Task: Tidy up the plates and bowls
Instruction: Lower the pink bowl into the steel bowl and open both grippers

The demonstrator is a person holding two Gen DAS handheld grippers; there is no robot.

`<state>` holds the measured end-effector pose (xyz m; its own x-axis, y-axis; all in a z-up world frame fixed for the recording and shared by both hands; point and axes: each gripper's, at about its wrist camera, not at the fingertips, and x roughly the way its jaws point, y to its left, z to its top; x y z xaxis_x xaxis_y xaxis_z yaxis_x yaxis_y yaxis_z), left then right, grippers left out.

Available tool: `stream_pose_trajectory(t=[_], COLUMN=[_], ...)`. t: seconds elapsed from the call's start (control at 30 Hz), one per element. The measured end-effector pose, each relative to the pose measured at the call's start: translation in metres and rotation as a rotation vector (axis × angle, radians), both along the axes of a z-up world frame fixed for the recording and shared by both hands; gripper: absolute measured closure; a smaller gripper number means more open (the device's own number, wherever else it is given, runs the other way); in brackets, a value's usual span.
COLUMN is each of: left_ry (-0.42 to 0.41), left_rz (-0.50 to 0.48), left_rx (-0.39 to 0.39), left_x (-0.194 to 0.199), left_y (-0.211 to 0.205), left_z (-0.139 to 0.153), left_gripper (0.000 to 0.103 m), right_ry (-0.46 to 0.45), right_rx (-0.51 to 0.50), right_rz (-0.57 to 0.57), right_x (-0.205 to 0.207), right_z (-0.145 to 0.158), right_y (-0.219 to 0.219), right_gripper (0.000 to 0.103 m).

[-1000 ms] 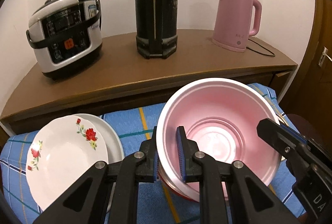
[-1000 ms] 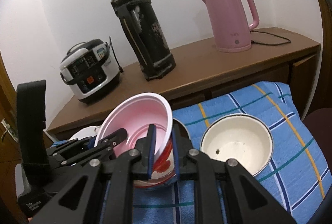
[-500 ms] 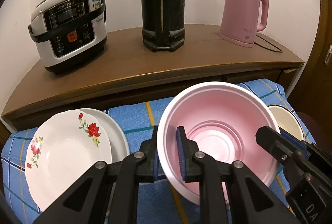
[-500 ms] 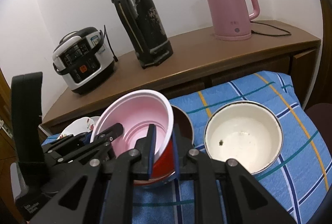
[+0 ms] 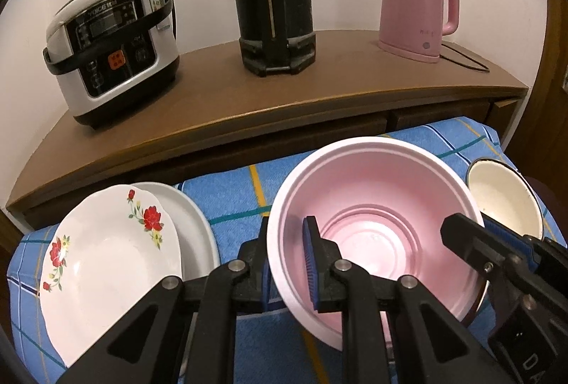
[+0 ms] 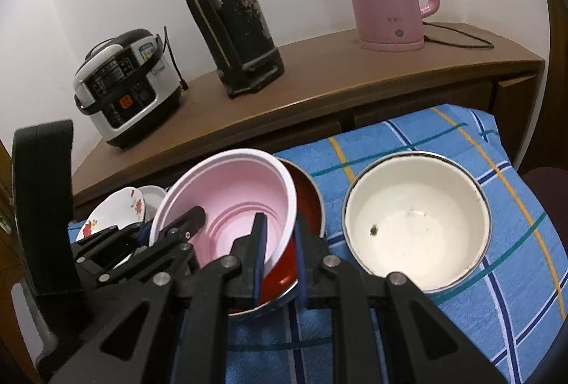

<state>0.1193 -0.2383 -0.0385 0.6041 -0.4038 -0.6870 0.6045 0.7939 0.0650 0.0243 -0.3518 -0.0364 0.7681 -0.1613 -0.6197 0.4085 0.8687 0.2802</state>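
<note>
I am gripping the pink bowl (image 5: 376,227) with both tools. My left tool (image 5: 289,263) is clamping its near-left rim at lower centre of the left view. My right tool (image 6: 280,256) is pinching the pink rim together with the red bowl (image 6: 305,203) beneath, lower centre of the right view. The white bowl (image 6: 415,227) is sitting just right on the blue cloth (image 6: 461,142); plates (image 5: 106,259) are lying lower left.

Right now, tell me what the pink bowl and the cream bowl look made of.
Pink bowl: probably thin moulded plastic, matte, with stepped rings in its base and a rolled white rim. Cream bowl: likely enamelled metal, glossy, with a dark, chipped-looking rim edge.
</note>
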Motion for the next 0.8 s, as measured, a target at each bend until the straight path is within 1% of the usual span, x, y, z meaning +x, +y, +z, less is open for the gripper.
stream_pose_trajectory(t=[0.23, 0.33, 0.4, 0.47, 0.53, 0.57, 0.6, 0.63, 0.67, 0.73, 0.77, 0.8], left_ry=[-0.02, -0.014, -0.002, 0.006, 0.005, 0.0, -0.003, -0.004, -0.003, -0.007, -0.018, -0.035], left_rz=[-0.004, -0.002, 0.0, 0.001, 0.006, 0.009, 0.01, 0.011, 0.01, 0.003, -0.002, -0.005], left_rx=[-0.014, -0.035, -0.057, -0.073, -0.07, -0.066, -0.065, -0.065, -0.066, -0.067, -0.065, -0.06], left_x=[-0.001, 0.0, 0.001, 0.003, 0.003, 0.003, 0.003, 0.004, 0.004, 0.003, 0.0, -0.002], left_y=[0.001, 0.004, 0.007, 0.01, 0.011, 0.011, 0.012, 0.012, 0.012, 0.012, 0.011, 0.011], left_z=[-0.002, -0.001, 0.0, 0.002, 0.002, 0.002, 0.002, 0.002, 0.002, 0.003, 0.004, 0.005], left_gripper=[0.084, 0.084, 0.083, 0.082, 0.082, 0.082, 0.082, 0.082, 0.082, 0.082, 0.081, 0.081], right_ry=[-0.008, -0.003, 0.001, -0.001, -0.006, -0.004, 0.004, 0.014, 0.012, 0.007, 0.006, 0.002], right_rx=[-0.035, -0.038, -0.047, -0.071, -0.088, -0.1, -0.113, -0.13, -0.127, -0.109, -0.108, -0.116], right_rz=[0.004, 0.012, 0.013, 0.006, 0.002, -0.004, -0.016, -0.035, -0.039, -0.044, -0.047, -0.053], right_x=[0.001, 0.002, 0.002, 0.001, 0.0, 0.0, -0.001, -0.001, -0.003, -0.006, -0.007, -0.01], right_z=[-0.001, 0.0, 0.001, 0.005, 0.008, 0.009, 0.01, 0.01, 0.01, 0.01, 0.01, 0.012], right_y=[0.003, 0.003, 0.004, 0.005, 0.006, 0.007, 0.007, 0.007, 0.004, 0.0, 0.0, 0.0], right_gripper=[0.088, 0.085, 0.079, 0.07, 0.066, 0.063, 0.059, 0.053, 0.048, 0.042, 0.039, 0.038])
